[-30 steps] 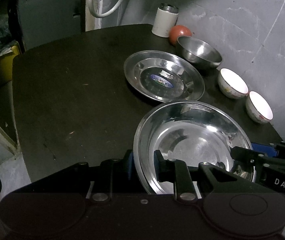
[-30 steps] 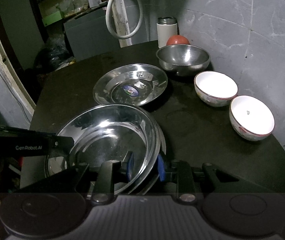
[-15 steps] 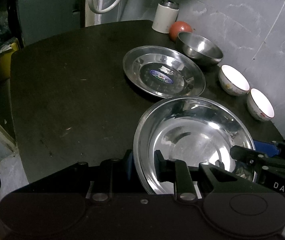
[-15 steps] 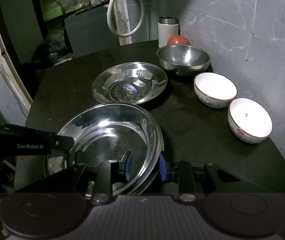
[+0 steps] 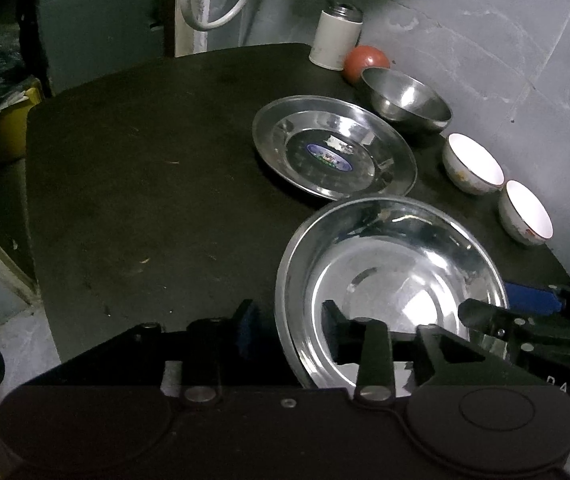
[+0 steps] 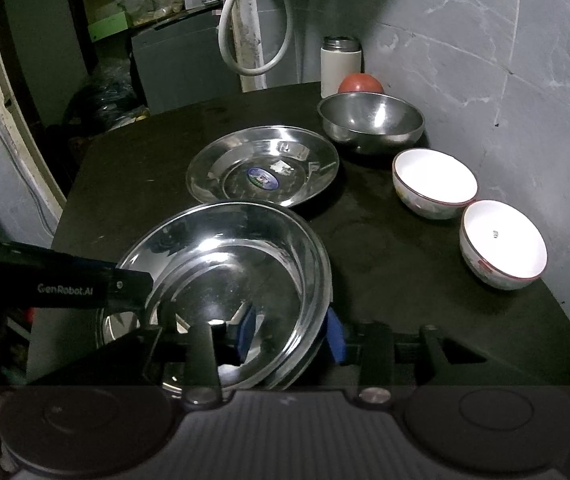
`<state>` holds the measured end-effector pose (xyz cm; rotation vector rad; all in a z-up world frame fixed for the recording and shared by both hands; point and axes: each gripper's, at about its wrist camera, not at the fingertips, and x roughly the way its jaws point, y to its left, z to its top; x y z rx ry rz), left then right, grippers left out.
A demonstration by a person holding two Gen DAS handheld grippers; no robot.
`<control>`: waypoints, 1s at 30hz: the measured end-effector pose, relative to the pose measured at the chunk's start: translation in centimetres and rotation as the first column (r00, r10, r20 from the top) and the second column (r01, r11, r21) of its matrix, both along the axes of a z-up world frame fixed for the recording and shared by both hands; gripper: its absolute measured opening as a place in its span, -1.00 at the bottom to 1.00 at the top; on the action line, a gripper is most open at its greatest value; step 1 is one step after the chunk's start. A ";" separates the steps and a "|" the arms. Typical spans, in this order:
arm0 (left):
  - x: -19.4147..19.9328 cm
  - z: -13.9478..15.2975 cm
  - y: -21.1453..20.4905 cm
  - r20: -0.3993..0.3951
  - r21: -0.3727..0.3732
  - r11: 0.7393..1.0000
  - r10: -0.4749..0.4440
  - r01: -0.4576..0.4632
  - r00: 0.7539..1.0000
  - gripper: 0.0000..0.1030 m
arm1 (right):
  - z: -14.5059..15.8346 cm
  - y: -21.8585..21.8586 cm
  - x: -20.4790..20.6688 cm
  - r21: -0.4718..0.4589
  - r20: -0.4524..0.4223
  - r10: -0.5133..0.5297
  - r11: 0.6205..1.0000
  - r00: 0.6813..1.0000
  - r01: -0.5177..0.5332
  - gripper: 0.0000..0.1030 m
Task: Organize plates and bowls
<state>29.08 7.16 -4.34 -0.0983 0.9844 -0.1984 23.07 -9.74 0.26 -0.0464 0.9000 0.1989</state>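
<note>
A: Where was the big steel plate (image 5: 389, 272)?
B: On the dark bench (image 5: 145, 200), just beside the stickered plate (image 5: 333, 148).
A: And the jaws?
B: The left gripper (image 5: 289, 320) and the right gripper (image 6: 289, 330) each straddled its rim, jaws opening, pads apart from the metal.

Two polished steel plates, the near one (image 6: 221, 276) mirror-bright and the far one (image 6: 263, 172) carrying a paper sticker, sit on a matt black desk (image 6: 385, 264) with scuffs. A brushed metal bowl (image 6: 371, 122) and two glossy white ceramic bowls (image 6: 435, 184) stand by a rough, cracked grey wall (image 6: 485, 60).
</note>
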 end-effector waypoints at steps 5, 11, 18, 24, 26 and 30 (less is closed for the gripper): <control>0.0 0.3 0.2 0.012 0.004 1.000 0.004 -0.004 1.000 0.07 | -0.2 -0.2 0.0 0.006 -0.006 -0.006 1.000 1.000 0.006 -0.08; -0.2 0.9 0.1 0.037 0.025 1.000 0.005 -0.006 0.999 0.45 | -0.2 -0.3 0.0 0.018 0.000 -0.007 1.000 1.000 0.007 -0.04; -0.2 2.1 0.1 0.091 0.077 0.997 0.012 -0.019 0.996 0.79 | 0.3 -0.3 -0.3 0.031 0.024 -0.003 1.000 1.000 0.002 0.30; 0.3 2.8 0.7 0.120 0.097 0.995 0.027 -0.038 0.992 0.89 | 0.9 -0.3 -0.2 0.045 0.050 -0.006 0.999 0.999 0.004 0.57; 0.6 2.9 0.9 0.127 0.102 0.994 0.029 -0.042 0.992 0.94 | 1.1 -0.4 -0.1 0.053 0.059 -0.007 0.999 0.998 0.004 0.69; 1.4 3.0 1.3 0.150 0.096 0.994 0.031 -0.046 0.988 0.98 | 1.4 -0.4 0.3 0.072 0.075 -0.009 0.997 0.997 0.003 0.89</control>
